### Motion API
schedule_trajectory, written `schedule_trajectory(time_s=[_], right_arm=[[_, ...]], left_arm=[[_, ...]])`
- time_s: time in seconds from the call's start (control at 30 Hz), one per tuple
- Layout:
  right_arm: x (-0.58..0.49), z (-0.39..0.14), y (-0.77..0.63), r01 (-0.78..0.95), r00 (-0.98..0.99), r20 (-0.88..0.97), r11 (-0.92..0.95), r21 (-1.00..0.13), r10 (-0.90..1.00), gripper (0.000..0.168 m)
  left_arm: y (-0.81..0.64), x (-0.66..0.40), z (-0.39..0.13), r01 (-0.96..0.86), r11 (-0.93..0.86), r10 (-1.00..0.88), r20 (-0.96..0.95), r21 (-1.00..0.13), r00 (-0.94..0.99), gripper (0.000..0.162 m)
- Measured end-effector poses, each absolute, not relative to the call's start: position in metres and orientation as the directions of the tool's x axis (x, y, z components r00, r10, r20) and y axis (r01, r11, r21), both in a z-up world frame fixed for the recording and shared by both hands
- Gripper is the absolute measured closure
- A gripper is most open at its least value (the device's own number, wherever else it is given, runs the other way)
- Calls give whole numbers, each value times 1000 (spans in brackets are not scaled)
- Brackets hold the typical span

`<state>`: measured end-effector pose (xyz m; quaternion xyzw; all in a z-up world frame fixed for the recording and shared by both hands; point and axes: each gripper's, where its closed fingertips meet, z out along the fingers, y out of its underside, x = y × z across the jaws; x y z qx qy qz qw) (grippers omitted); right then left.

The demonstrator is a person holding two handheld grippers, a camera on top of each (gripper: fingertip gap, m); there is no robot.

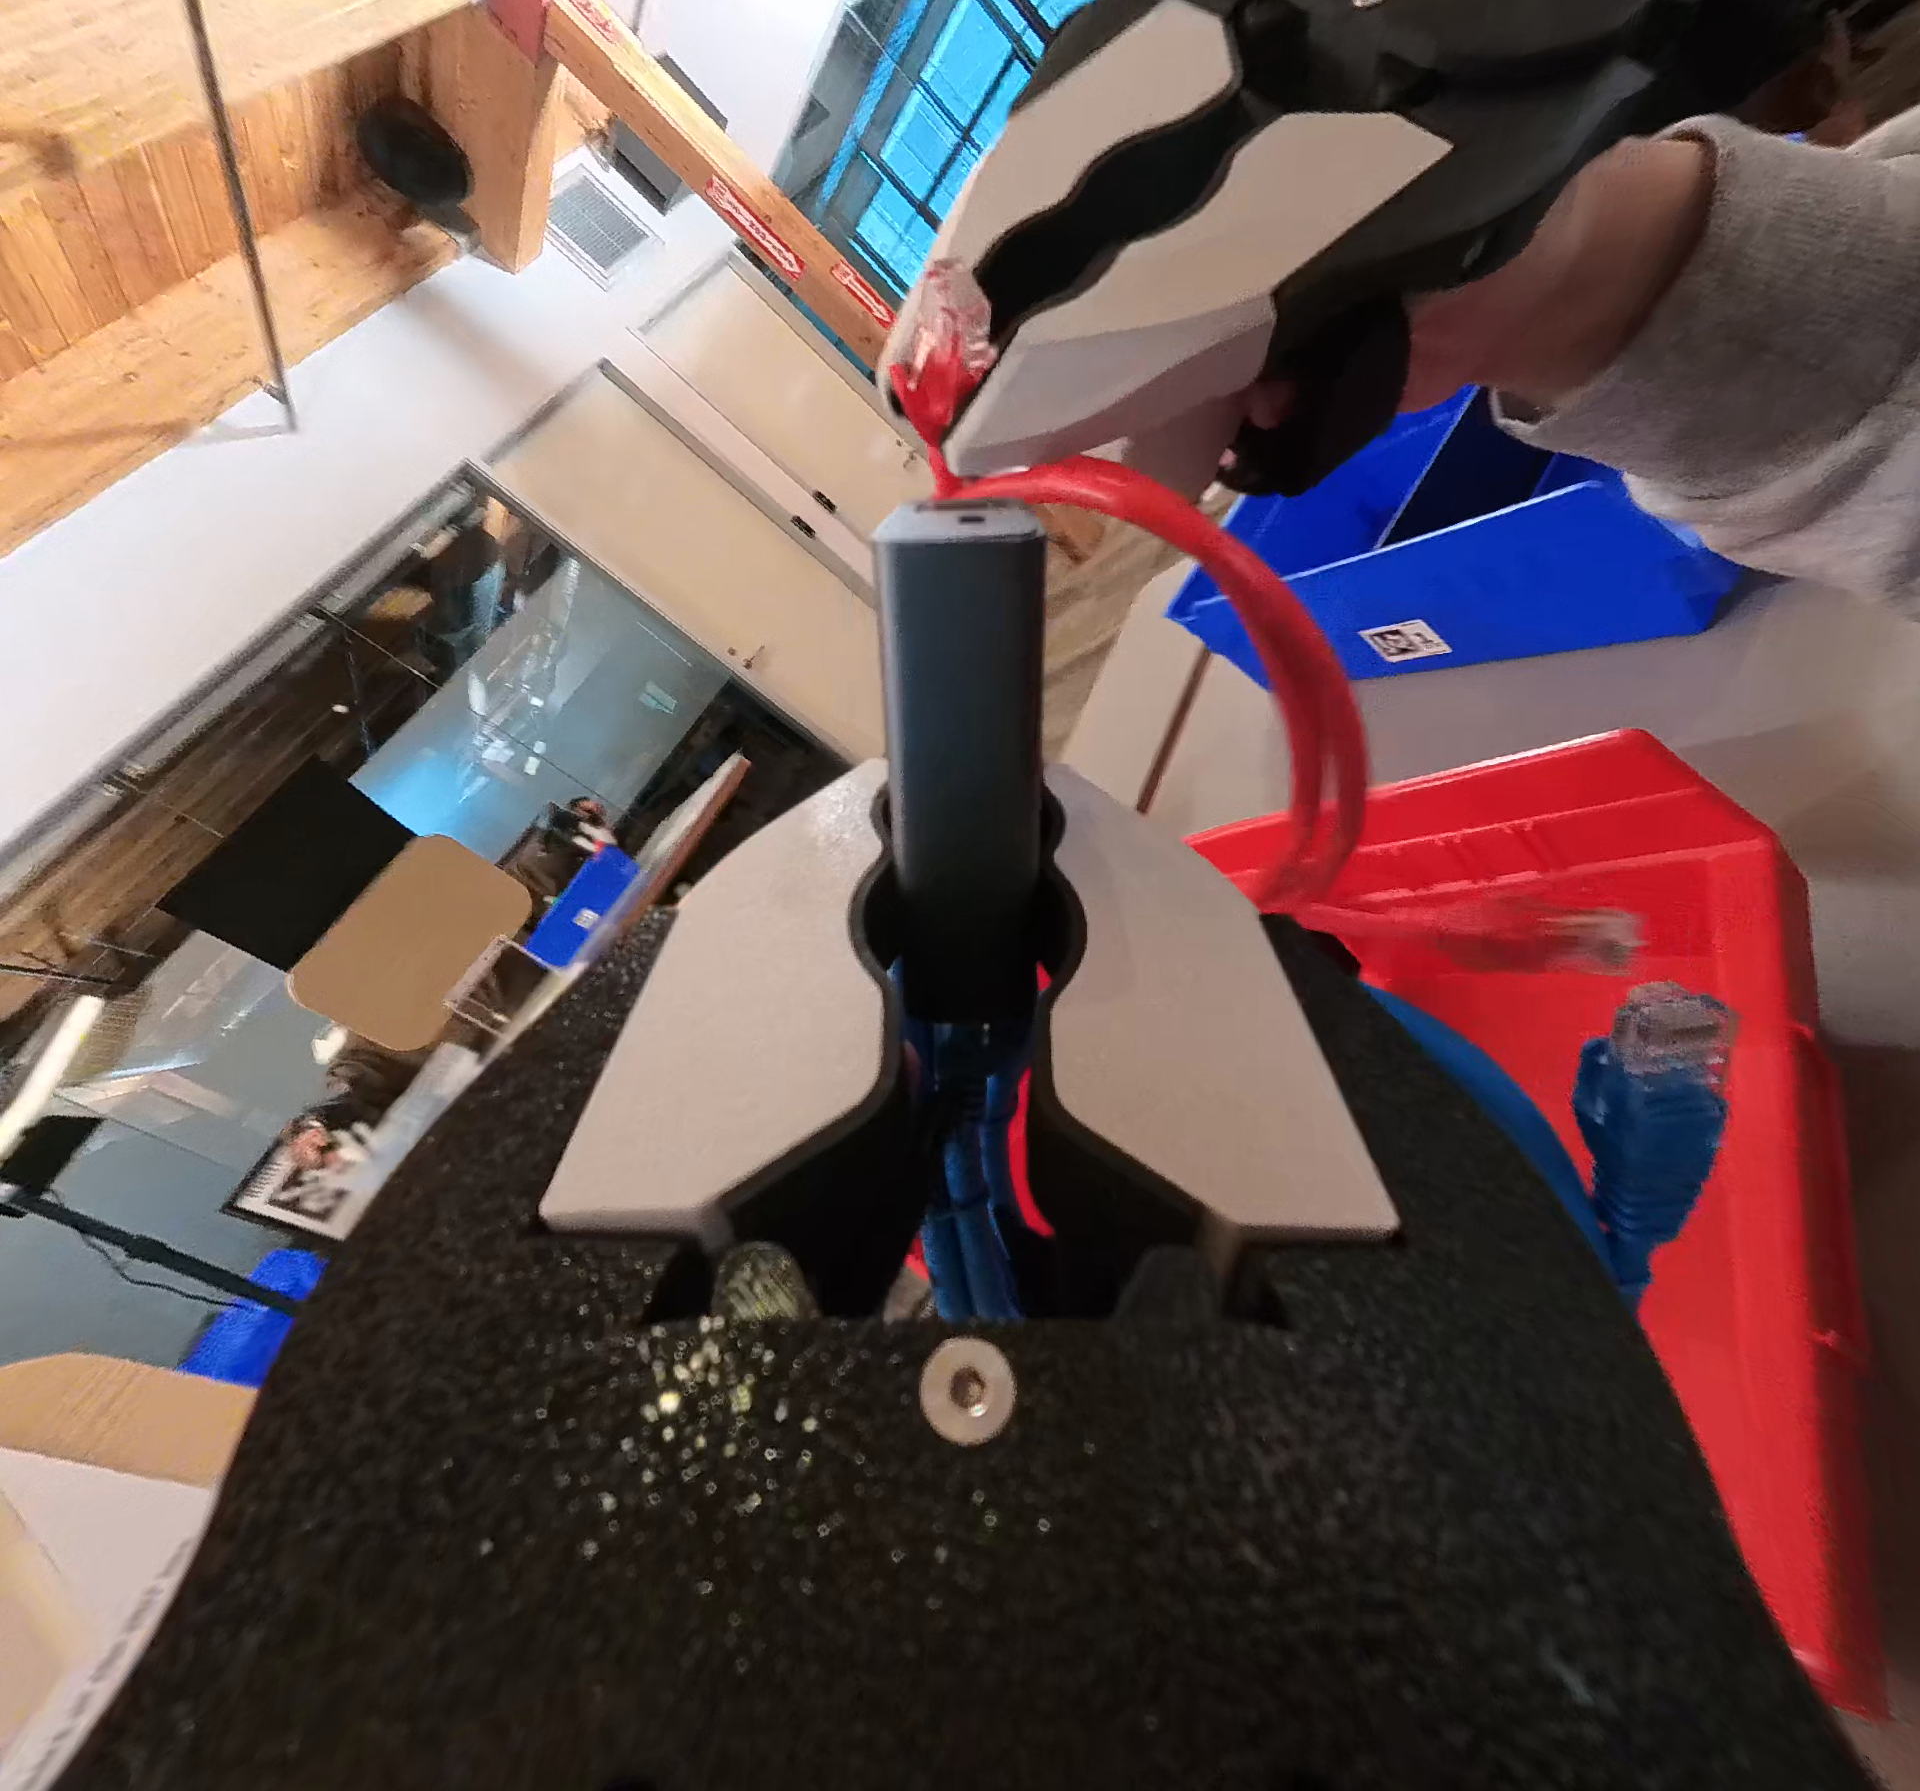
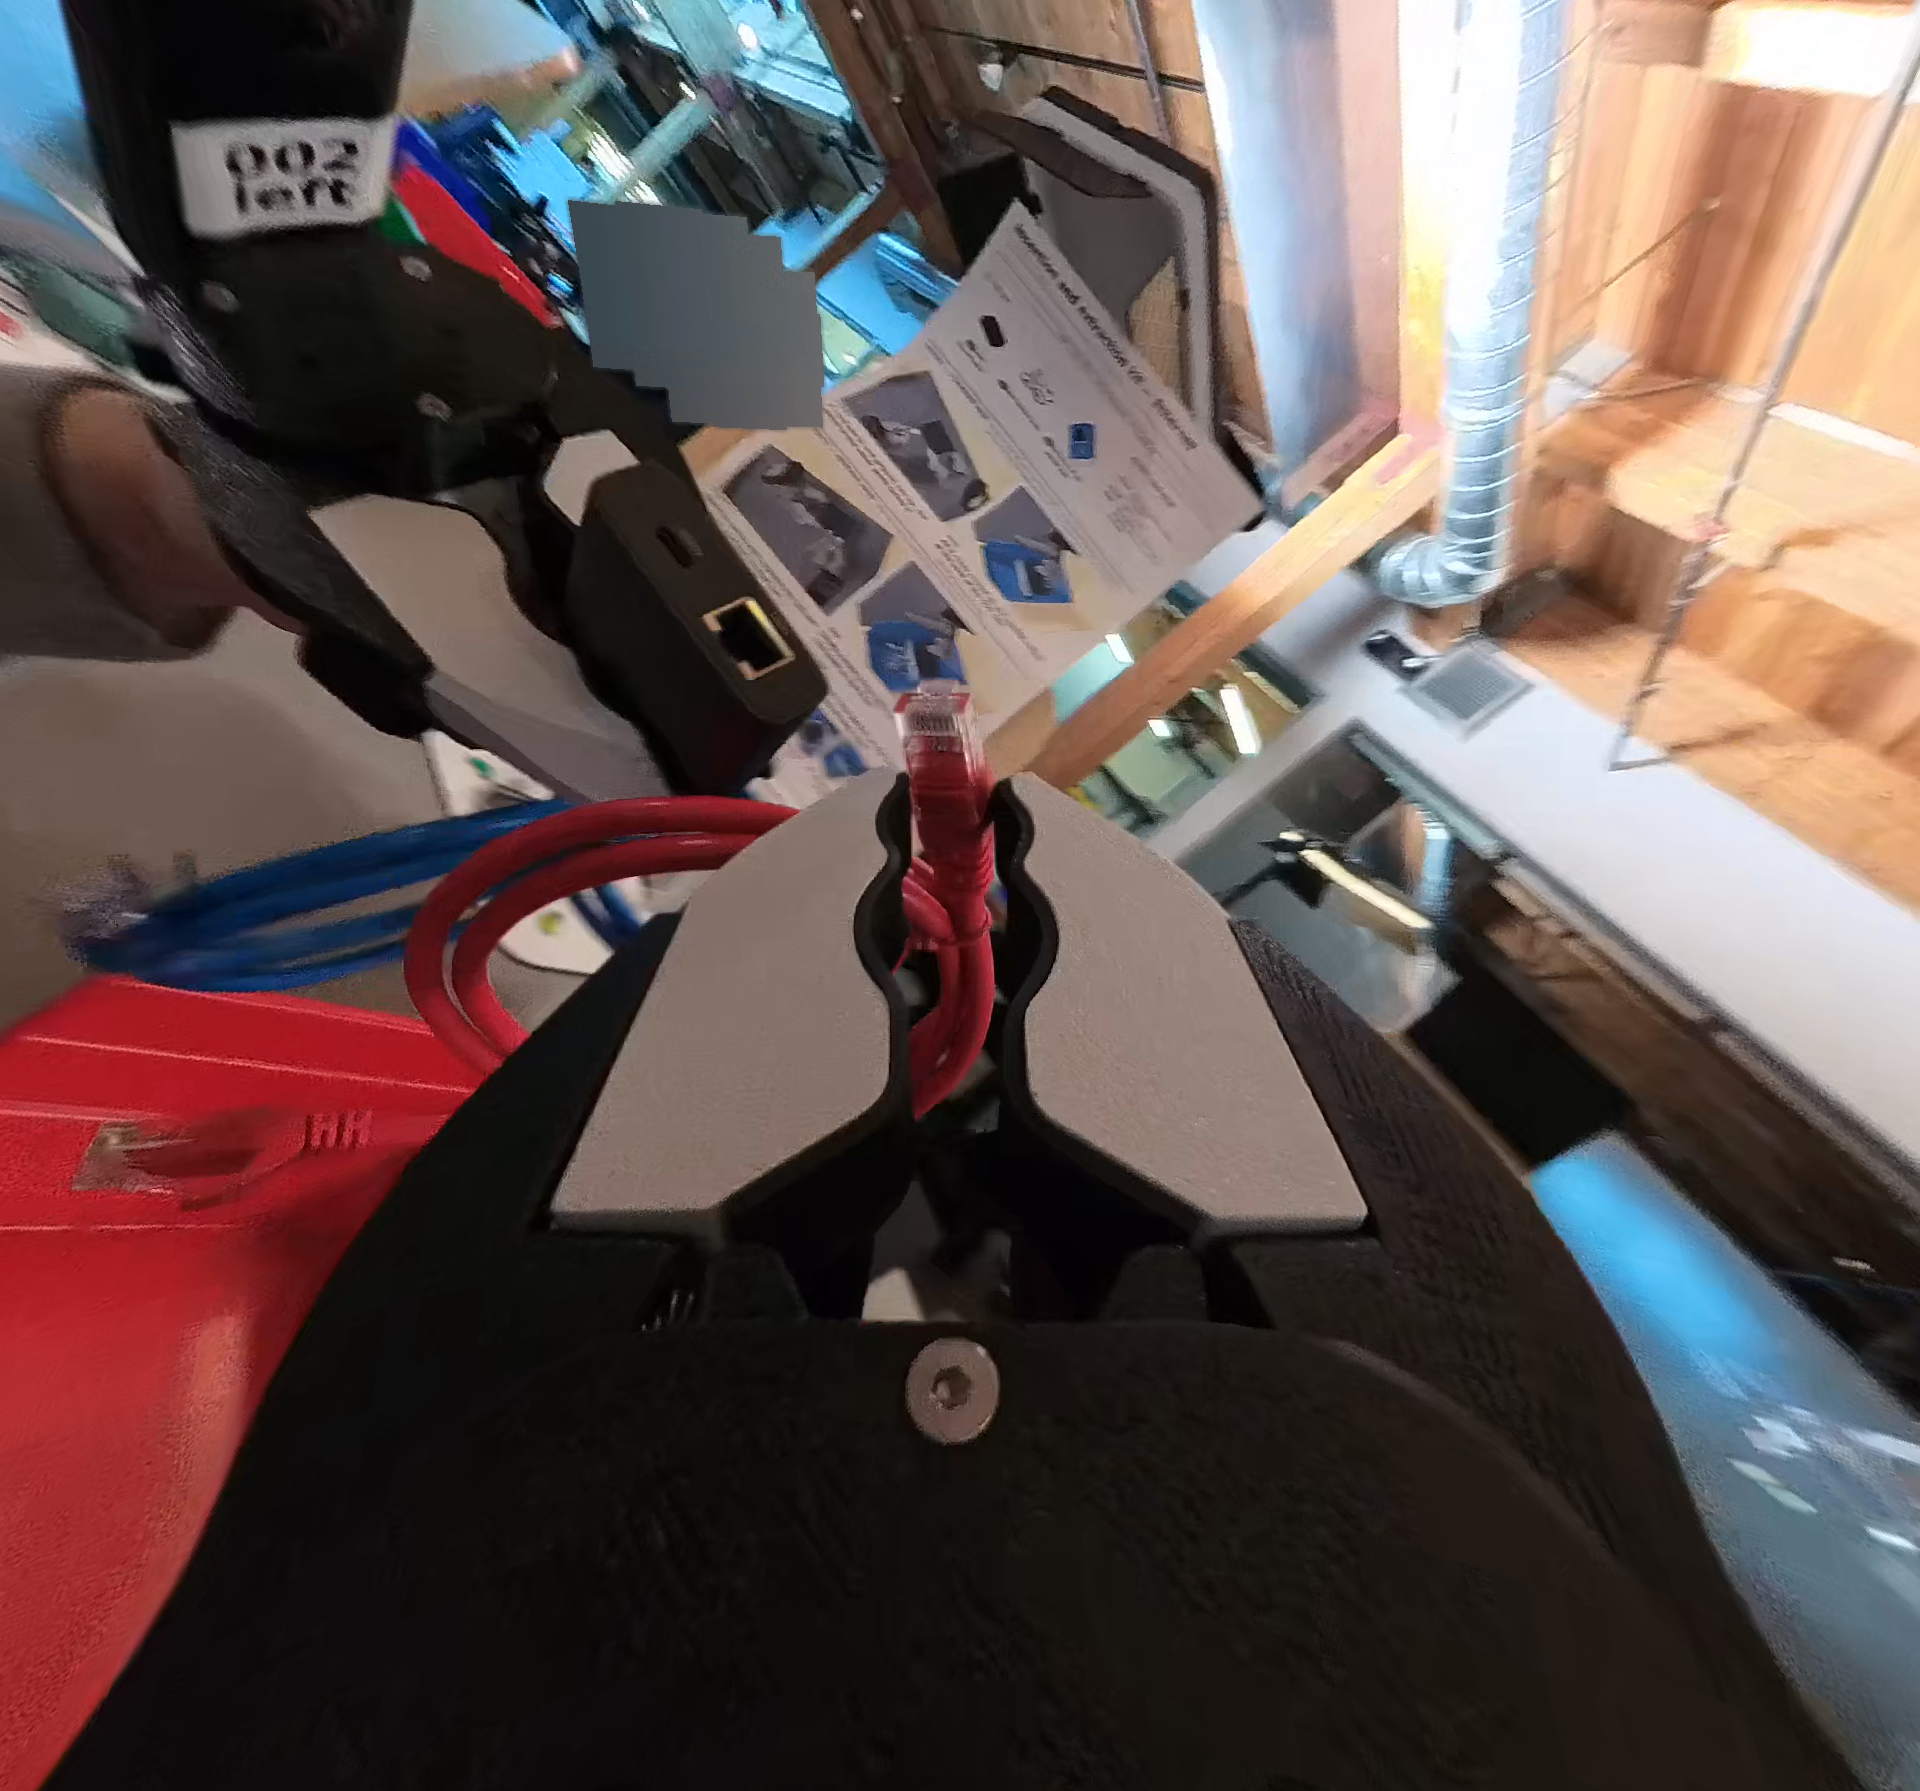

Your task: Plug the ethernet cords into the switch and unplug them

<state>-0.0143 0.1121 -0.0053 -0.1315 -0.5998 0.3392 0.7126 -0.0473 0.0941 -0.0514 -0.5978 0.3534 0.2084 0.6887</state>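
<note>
My left gripper is clamped on the dark grey adapter, my right gripper pinches the red Ethernet cable's plug just beside the adapter's port, not yet inserted, above the red bin.

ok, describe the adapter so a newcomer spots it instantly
Above the red bin, find the left tool. Shut in it stands a slim dark grey adapter. Unlike the red cable and blue cable nearby, it is a rigid block with a network socket.
</note>
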Motion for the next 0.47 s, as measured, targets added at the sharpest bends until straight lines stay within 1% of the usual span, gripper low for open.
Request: schedule_trajectory(time_s=[0.03,0.1,0.2,0.27,0.37,0.47], right_arm=[[-14,-3,114,-309,104,790,774,-552,605,154],[-14,1,120,-238,242,845,873,-425,477,155],[-11,4,124,-72,430,886,985,-159,174,155],[-11,-4,121,3,467,884,1000,1,-2,156],[-11,-14,107,12,484,859,983,183,-166,156],[-7,-14,88,-4,505,809,937,351,-301,157]], left_arm=[[95,-47,-55,-694,181,-166,-717,-697,677,141],[96,-42,-65,-633,132,-278,-642,-763,715,141],[92,-32,-77,-478,69,-472,-451,-876,758,141],[86,-21,-83,-361,17,-605,-297,-932,739,141],[77,-2,-86,-178,-64,-764,-67,-982,642,141],[62,15,-80,-1,-144,-890,129,-990,437,141]])
